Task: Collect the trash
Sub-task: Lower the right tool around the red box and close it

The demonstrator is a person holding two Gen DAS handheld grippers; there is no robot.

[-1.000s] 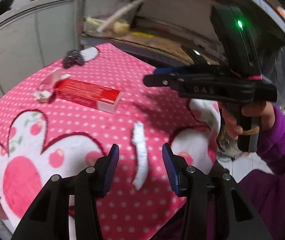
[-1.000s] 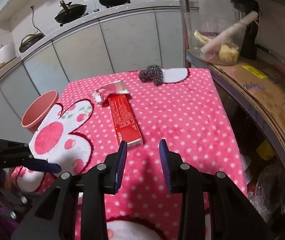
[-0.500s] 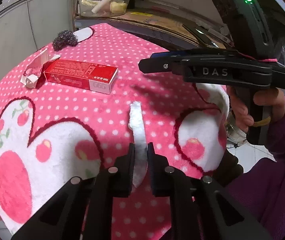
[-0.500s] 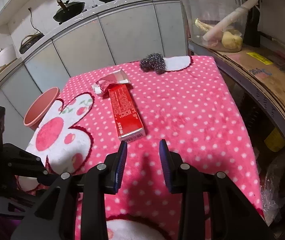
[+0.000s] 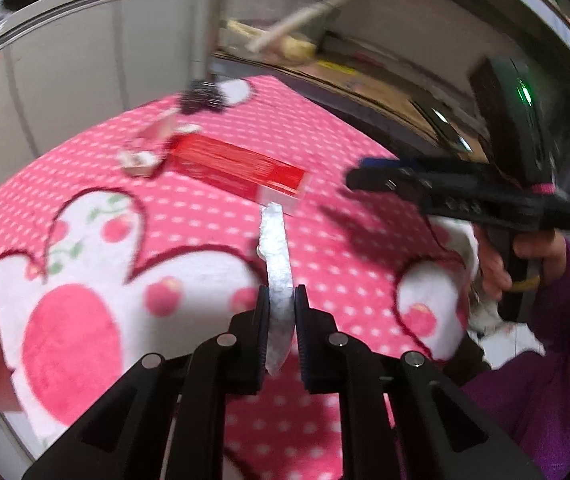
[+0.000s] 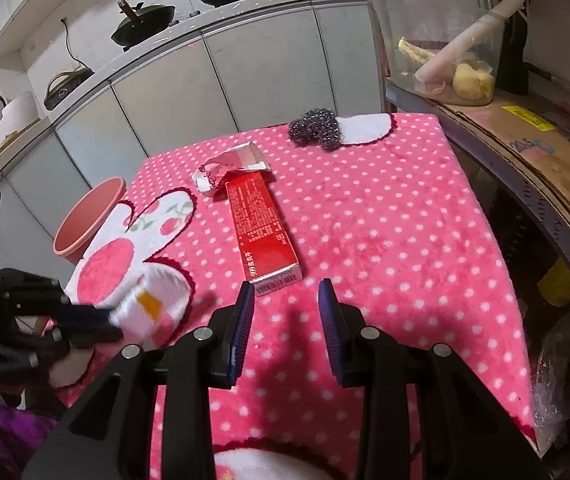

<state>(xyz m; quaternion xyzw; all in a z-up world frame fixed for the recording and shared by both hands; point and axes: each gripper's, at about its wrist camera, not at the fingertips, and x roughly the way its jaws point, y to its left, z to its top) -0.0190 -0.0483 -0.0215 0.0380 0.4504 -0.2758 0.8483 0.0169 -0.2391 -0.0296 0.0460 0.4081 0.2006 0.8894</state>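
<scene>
1. Jaws of the left gripper are closed on a white scrap, a thin crumpled strip. It stands up between the pads and its far end points to 12 o'clock, toward the red box.
2. Jaws of the right gripper are apart, about as wide as the red box, and they hold nothing and touch nothing. They hover above the desk with its pink dotted cloth, and the near end of the box lies just beyond the left pad.
3. I judge that the step in hand is the carrying away of the first piece of trash: the scrap appears lifted off the cloth, though the left view is blurred and I cannot be fully sure.
4. A pink bin stands at 9 o'clock beside the desk edge in the right view. The next move probably calls for bringing the scrap over its rim and then opening the jaws.
5. Still lying on the desk are the red box, a crumpled wrapper touching its far end, and a steel scrubber at 12 o'clock near the far edge.
6. The strip is light and thin, so it may stick to a pad when released.
</scene>
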